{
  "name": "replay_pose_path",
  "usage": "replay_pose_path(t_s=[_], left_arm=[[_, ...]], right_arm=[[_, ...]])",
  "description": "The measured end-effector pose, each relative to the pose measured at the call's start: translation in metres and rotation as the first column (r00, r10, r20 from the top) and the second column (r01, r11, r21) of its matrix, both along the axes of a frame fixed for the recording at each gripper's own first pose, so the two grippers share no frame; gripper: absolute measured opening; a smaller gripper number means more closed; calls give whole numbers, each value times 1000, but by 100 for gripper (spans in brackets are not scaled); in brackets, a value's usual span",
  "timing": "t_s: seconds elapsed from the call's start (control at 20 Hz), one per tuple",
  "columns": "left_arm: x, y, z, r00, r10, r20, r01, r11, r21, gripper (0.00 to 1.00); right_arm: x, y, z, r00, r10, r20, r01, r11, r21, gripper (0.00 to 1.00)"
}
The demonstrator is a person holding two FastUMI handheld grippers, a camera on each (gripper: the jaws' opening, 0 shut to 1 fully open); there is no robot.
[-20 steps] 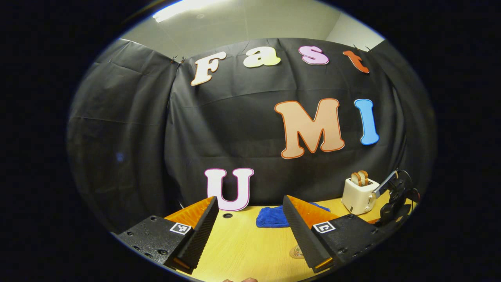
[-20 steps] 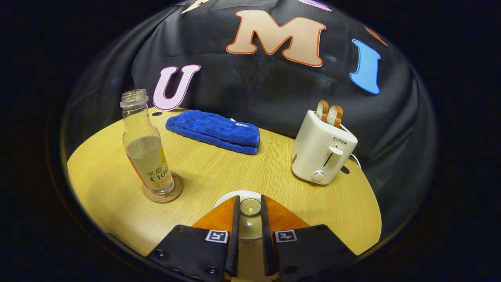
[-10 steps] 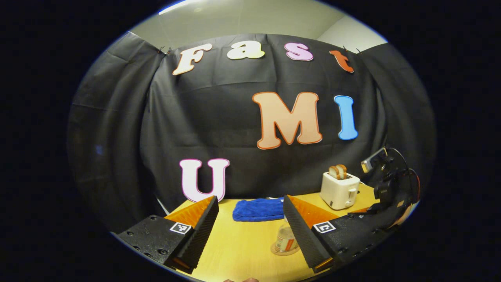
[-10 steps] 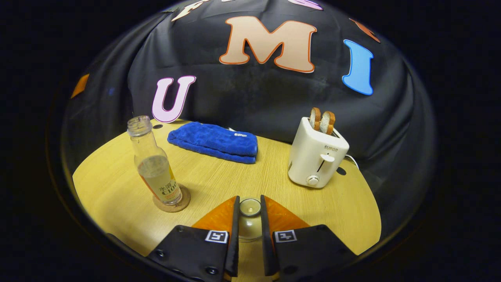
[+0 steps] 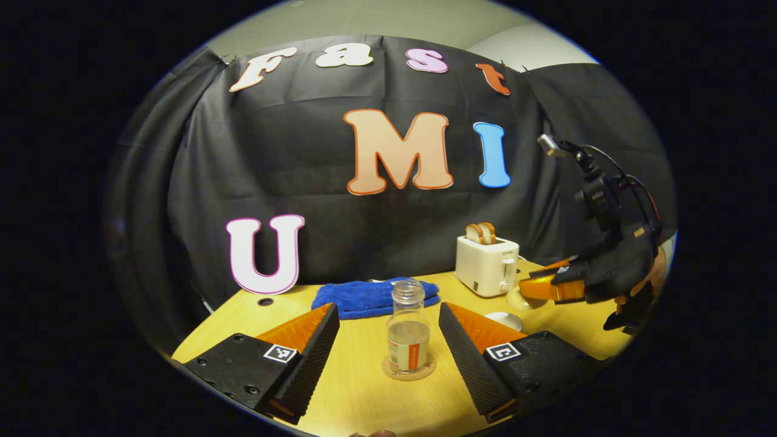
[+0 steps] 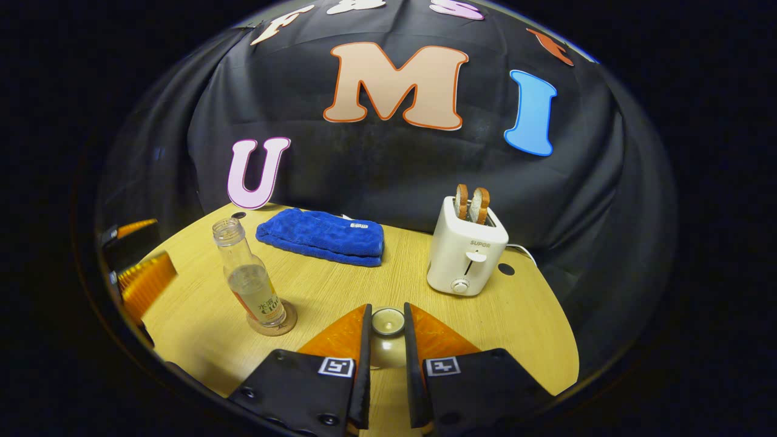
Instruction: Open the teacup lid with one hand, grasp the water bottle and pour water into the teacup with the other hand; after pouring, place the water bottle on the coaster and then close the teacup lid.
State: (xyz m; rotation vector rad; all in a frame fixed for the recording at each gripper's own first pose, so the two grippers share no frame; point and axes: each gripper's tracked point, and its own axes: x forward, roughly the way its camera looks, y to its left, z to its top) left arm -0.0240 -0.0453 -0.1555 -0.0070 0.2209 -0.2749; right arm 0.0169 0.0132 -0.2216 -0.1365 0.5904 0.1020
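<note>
A clear water bottle (image 5: 408, 331) without a cap, partly filled, stands upright on a round cork coaster (image 5: 408, 369); both also show in the right gripper view, the bottle (image 6: 250, 282) on the coaster (image 6: 272, 321). My left gripper (image 5: 388, 309) is open, its fingers either side of the bottle but short of it. My right gripper (image 6: 386, 318) is shut on the knob of the glass teacup lid (image 6: 387, 321), held up above the table. The pale teacup (image 5: 505, 320) sits on the table below it, partly hidden by my left gripper's finger.
A folded blue cloth (image 6: 322, 235) lies at the back of the wooden table (image 6: 522, 315). A white toaster (image 6: 465, 258) with two bread slices stands at the right. The left gripper's orange fingers (image 6: 142, 276) show at the table's left edge.
The right gripper has lifted the lid up off the teacup. The left gripper has drawn back from the bottle, which now stands whole between its open fingers.
</note>
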Motion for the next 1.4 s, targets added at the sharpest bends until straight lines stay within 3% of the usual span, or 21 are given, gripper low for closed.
replay_pose_path(t_s=[0.65, 1.05, 1.4], left_arm=[[27, -16, -103, 981, -81, -175, 87, 996, 27, 97], [41, -31, -138, 962, -133, -239, 145, 989, 36, 98], [52, -44, -140, 960, -162, -230, 185, 979, 82, 98]], right_arm=[[-22, -22, 29, 997, -75, 14, 76, 997, -35, 29], [-31, -36, 24, 993, -118, -9, 117, 991, -66, 29], [-35, -43, 23, 989, -146, -14, 145, 988, -60, 29]])
